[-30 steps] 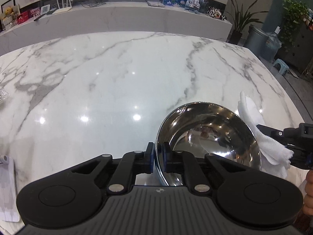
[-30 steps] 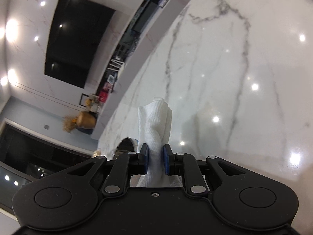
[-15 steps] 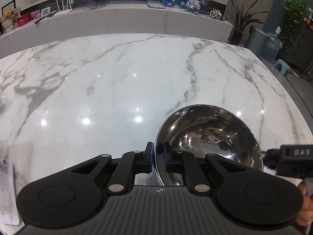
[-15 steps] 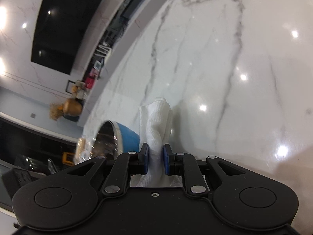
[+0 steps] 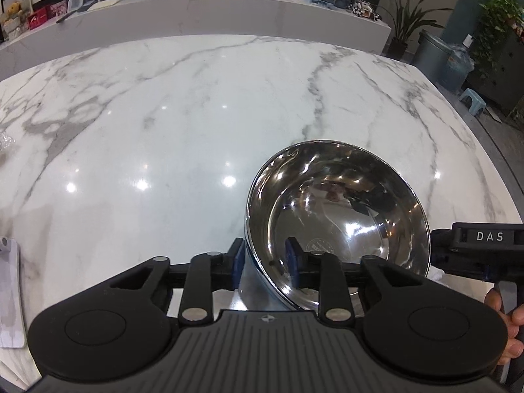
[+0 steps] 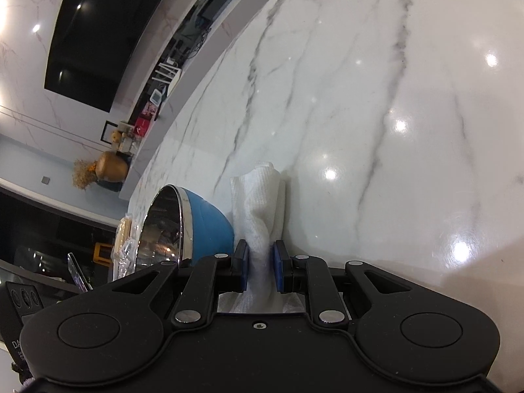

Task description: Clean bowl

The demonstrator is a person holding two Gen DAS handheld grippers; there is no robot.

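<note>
A steel bowl (image 5: 337,209) with a blue outside (image 6: 209,226) sits tipped on the marble table, its mouth turned toward my left gripper (image 5: 264,262). The bowl's near rim runs between the left jaws, which are opening; the blue pads stand a little off the rim on either side. My right gripper (image 6: 261,265) is shut on a bunched white cloth (image 6: 258,203) that sticks up past its fingertips, just right of the bowl's blue wall. The right gripper's black body (image 5: 475,245) and a hand (image 5: 504,321) show at the left wrist view's right edge.
The marble table (image 5: 196,114) stretches far ahead and to the left. A white flat card (image 5: 9,281) lies at the near left edge. A clear plastic packet (image 6: 126,242) lies beyond the bowl. The table's right edge (image 5: 484,150) drops to the floor.
The left jaws have parted from the bowl's rim. The right gripper with the cloth has dropped back from beside the bowl, and the bowl has come into its view.
</note>
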